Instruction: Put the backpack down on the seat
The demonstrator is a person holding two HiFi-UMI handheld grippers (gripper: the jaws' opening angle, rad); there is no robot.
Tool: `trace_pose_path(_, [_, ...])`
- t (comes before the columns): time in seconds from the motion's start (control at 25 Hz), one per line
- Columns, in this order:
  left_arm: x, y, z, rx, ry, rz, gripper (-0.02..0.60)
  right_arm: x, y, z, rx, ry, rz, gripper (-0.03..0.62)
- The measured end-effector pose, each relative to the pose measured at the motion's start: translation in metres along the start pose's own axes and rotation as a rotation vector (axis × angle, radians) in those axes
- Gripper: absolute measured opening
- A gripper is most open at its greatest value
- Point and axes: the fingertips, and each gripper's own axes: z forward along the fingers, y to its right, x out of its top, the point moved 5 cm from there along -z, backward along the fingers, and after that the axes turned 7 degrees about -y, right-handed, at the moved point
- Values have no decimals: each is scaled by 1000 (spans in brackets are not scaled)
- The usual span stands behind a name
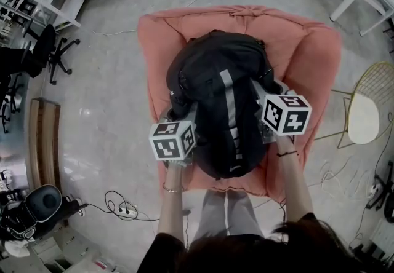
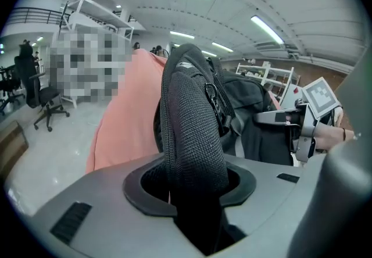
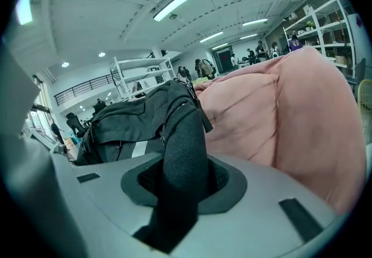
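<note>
Left gripper (image 2: 195,184): jaws closed on the left strap (image 2: 192,129), black mesh filling the gap. Right gripper (image 3: 177,187): same, jaws clamped on the right strap (image 3: 183,135). Backpack (image 1: 221,81) lies straight ahead of both, between them, one gripper at each flank, neither nearer. Long axis runs from the person toward the seat back, front panel up. It sits on the pink seat (image 1: 308,50), top end near the back cushion, near end at the front edge. Looks settled; likely only letting go and pulling back remain. Arm cushions close on both sides, so room is toward the person. Wire chair (image 1: 366,112) well off right.
</note>
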Motion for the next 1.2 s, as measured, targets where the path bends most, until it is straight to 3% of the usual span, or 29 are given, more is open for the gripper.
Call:
trace_pose_path(0.4, [-1, -4, 5, 51, 10, -11, 183, -3, 2, 4, -42, 31, 1, 138])
trace_pose_path(0.6, [-4, -9, 0, 81, 50, -40, 293, -3, 4, 4, -54, 51, 40, 218])
trace_pose_path(0.84, [-5, -4, -26, 114, 96, 18, 305, -7, 6, -14, -35, 74, 88, 229])
trace_pose_path(1.04, [-3, 0, -61, 157, 159, 59, 277, -8, 3, -42, -59, 101, 85, 227])
trace_pose_path(1.2, [0, 9, -88, 204, 195, 131, 122, -11, -6, -66, -115, 103, 55, 141])
